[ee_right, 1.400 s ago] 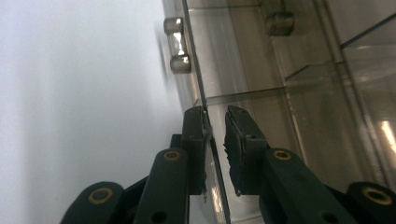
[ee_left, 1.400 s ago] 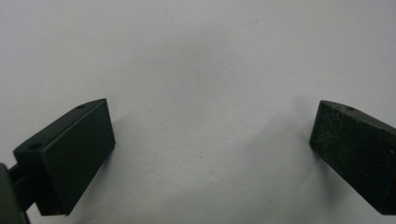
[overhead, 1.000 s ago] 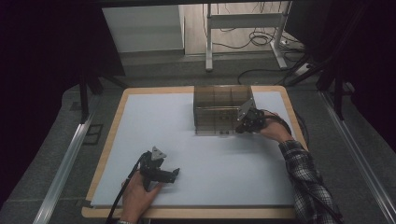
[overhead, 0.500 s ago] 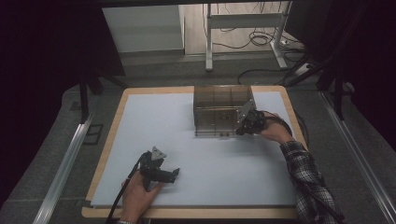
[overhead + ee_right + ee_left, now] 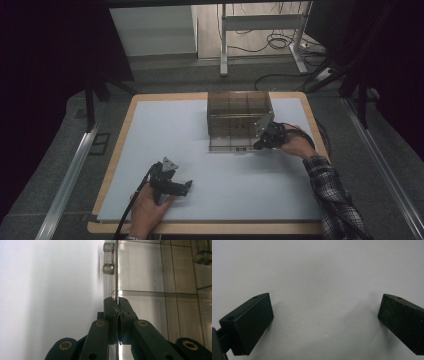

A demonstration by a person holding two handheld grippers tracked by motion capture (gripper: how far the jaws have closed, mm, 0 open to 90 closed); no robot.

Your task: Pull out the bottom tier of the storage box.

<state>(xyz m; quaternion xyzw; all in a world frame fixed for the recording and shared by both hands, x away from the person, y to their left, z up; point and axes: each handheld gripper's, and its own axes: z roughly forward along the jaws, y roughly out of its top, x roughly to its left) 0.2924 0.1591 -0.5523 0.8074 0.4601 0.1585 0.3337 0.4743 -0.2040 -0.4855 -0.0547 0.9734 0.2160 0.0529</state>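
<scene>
Dark surroundings frame a wood-edged surface point(image 5: 116, 165) covered by a pale sheet, with cables on the floor beyond its far edge. Landmark for this report: the clear brown compartment box point(image 5: 239, 119), which stands on the far part of the sheet, right of centre, its interior split by dividers.

Right tool point(image 5: 264, 141): positioned at the near right corner of the box, held by a hand in a checked sleeve point(image 5: 334, 195). In the right gripper view its jaws are pressed together on a thin clear panel point(image 5: 116, 270) at the front of the box, which runs straight up between them. A small clear hinge point(image 5: 108, 258) sits on that panel's edge, farther along from the jaws. In the high view the panel lies low against the sheet along the box's near side.

Left tool point(image 5: 176, 186): well apart from the box, toward the near left, resting on the sheet in the person's hand, cable trailing back to the near edge. In the left gripper view its jaws stand wide apart, with bare sheet between them.
</scene>
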